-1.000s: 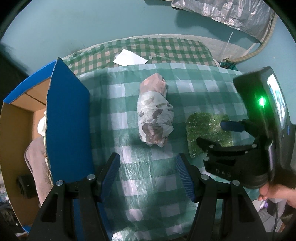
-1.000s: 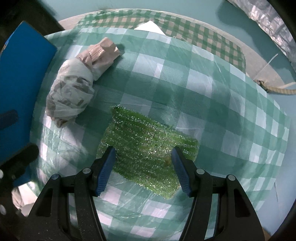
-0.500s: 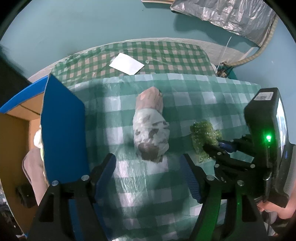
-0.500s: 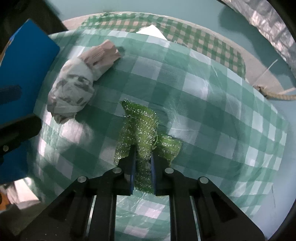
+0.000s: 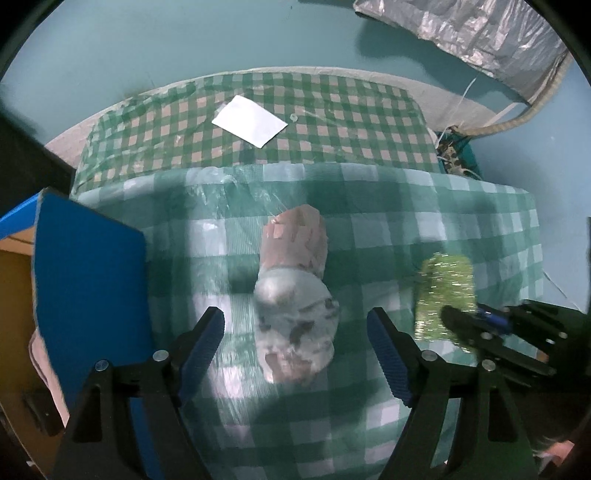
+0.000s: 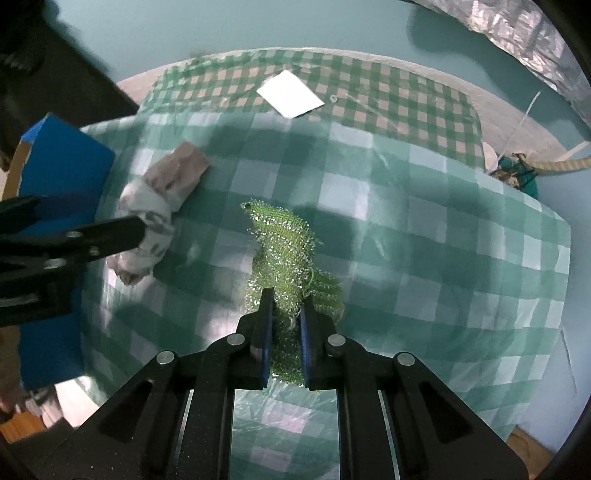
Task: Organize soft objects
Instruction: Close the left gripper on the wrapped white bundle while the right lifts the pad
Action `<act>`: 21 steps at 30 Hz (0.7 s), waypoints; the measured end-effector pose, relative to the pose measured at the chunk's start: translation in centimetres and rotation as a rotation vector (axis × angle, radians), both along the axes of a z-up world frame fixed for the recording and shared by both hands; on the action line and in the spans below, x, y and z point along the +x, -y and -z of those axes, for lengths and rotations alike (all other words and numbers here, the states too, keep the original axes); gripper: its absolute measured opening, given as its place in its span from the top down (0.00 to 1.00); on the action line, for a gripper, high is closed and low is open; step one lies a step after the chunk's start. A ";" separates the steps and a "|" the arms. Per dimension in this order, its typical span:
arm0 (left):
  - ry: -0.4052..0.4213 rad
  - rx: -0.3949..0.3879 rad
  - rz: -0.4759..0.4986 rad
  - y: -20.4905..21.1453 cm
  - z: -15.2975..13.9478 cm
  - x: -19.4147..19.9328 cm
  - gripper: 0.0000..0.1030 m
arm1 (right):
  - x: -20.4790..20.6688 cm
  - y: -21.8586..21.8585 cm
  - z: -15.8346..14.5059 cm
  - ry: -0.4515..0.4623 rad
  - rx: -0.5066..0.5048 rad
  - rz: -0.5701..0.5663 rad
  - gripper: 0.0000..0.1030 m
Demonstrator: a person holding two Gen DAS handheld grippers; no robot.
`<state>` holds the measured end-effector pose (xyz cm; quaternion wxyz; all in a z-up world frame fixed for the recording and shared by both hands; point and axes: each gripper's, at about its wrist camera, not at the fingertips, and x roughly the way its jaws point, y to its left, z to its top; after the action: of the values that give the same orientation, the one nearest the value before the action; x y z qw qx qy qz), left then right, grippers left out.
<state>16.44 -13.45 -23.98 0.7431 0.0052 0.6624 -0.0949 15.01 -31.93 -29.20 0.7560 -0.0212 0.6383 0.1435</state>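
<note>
A rolled bundle of white patterned and pink cloth [image 5: 295, 299] lies on the green checked tablecloth [image 5: 406, 229]. My left gripper [image 5: 295, 332] is open, its blue pads either side of the bundle's near end. My right gripper [image 6: 286, 314] is shut on a glittery green cloth [image 6: 284, 240], which is bunched up and lifted off the table. The green cloth also shows in the left wrist view [image 5: 445, 291], with the right gripper [image 5: 476, 321] at its near side. The bundle shows at the left in the right wrist view [image 6: 155, 218].
A cardboard box with a blue flap [image 5: 88, 288] stands at the table's left edge, with pale cloth inside [image 5: 40, 354]. A white paper [image 5: 249, 120] lies on the far checked cloth. A silver sheet [image 5: 461, 29] hangs at the back right.
My right gripper closed on the green cloth and lifted it, bunching it up. My left gripper moved forward, so the bundle's near end now sits between its open pads.
</note>
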 end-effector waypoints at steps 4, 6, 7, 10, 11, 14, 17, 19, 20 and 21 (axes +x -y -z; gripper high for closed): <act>-0.015 0.029 0.016 0.5 1.1 0.7 0.22 | 0.3 0.4 -0.8 0.010 0.013 0.006 0.90; -0.030 0.046 0.019 0.7 1.9 1.0 0.22 | 0.4 0.5 -1.1 0.014 0.016 0.002 0.90; -0.039 0.055 0.016 0.7 2.3 1.2 0.22 | 0.5 0.4 -1.3 0.017 0.017 0.000 0.90; -0.061 0.064 0.002 0.7 3.2 1.3 0.22 | 0.4 0.5 -1.6 0.022 0.024 0.001 0.90; -0.068 0.066 0.000 0.6 3.5 1.3 0.22 | 0.4 0.5 -1.7 0.022 0.025 0.001 0.90; -0.091 0.068 0.000 0.8 4.2 1.3 0.27 | 0.2 0.4 -2.1 0.026 0.030 -0.004 0.90; -0.100 0.075 0.017 1.0 4.6 1.0 0.41 | 0.3 0.4 -2.4 0.029 0.034 -0.007 0.90; -0.071 0.099 0.033 1.2 4.4 0.5 0.48 | 0.3 0.4 -2.6 0.032 0.037 -0.008 0.90; -0.061 0.112 0.039 1.3 4.3 0.4 0.49 | 0.3 0.4 -2.7 0.034 0.039 -0.010 0.90; -0.058 0.111 0.044 1.2 4.2 0.2 0.51 | 0.2 0.4 -2.8 0.037 0.041 -0.013 0.90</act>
<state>16.67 -14.63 -28.19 0.7200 0.0579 0.6876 -0.0743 15.24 -32.33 -26.38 0.7669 -0.0126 0.6211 0.1609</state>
